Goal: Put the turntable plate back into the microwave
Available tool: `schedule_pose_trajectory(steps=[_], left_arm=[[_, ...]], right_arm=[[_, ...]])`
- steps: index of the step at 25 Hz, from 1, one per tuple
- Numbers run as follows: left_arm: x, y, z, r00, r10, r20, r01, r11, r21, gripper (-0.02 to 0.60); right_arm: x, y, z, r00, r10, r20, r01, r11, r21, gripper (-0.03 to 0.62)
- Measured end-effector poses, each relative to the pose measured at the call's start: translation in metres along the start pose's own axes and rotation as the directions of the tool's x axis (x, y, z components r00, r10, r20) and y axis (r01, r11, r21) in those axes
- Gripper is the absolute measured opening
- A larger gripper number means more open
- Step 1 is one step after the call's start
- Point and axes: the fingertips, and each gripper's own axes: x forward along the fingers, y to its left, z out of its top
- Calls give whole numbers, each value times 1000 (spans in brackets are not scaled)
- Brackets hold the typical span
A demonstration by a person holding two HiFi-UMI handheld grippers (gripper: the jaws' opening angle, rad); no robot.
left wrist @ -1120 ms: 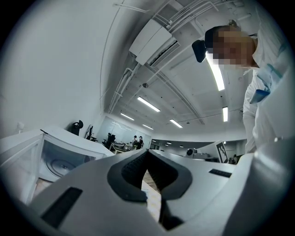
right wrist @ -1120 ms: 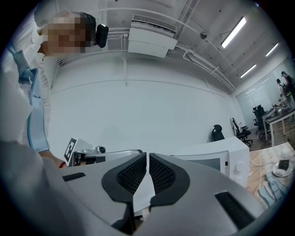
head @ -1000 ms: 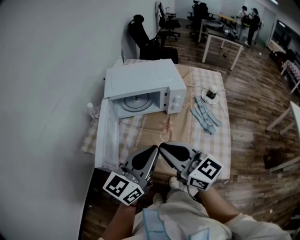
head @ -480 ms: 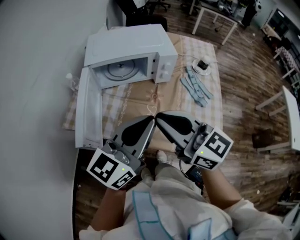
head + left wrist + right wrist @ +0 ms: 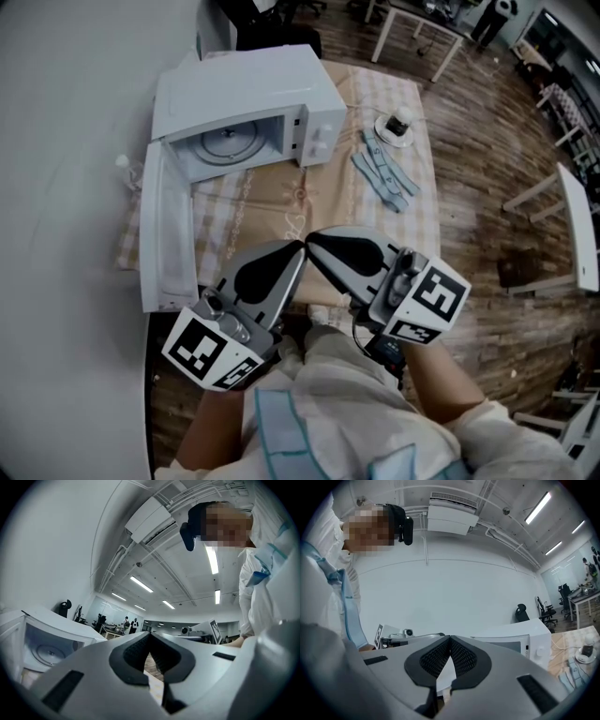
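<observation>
Evidently the round clear glass turntable plate [image 5: 225,142] already lies flat inside the white box-shaped microwave [image 5: 281,80], far and left of both tools. My left gripper [image 5: 292,255] and right gripper [image 5: 321,242] are each closed tight on nothing, tips meeting near my body, the left one slightly nearer the cavity. The open white door [image 5: 167,230] runs near-to-far along the left, so I judge any reach should pass over the bare checked tablecloth [image 5: 309,202], right of that edge.
</observation>
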Motion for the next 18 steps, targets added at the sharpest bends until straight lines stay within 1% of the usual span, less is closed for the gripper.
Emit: schedule_pose_trajectory(steps=[11, 15, 18], left_arm=[[7, 4, -1, 1000, -9, 5, 9, 1000, 12, -2], [10, 4, -3, 1000, -13, 6, 13, 1000, -6, -2], [14, 3, -5, 1000, -16, 6, 16, 1000, -6, -2]], right_arm=[[0, -8, 0, 1000, 17, -12, -17, 1000, 18, 31], [-2, -11, -1, 1000, 25, -17, -25, 999, 26, 31], [-5, -14, -1, 999, 30, -19, -29, 999, 36, 31]])
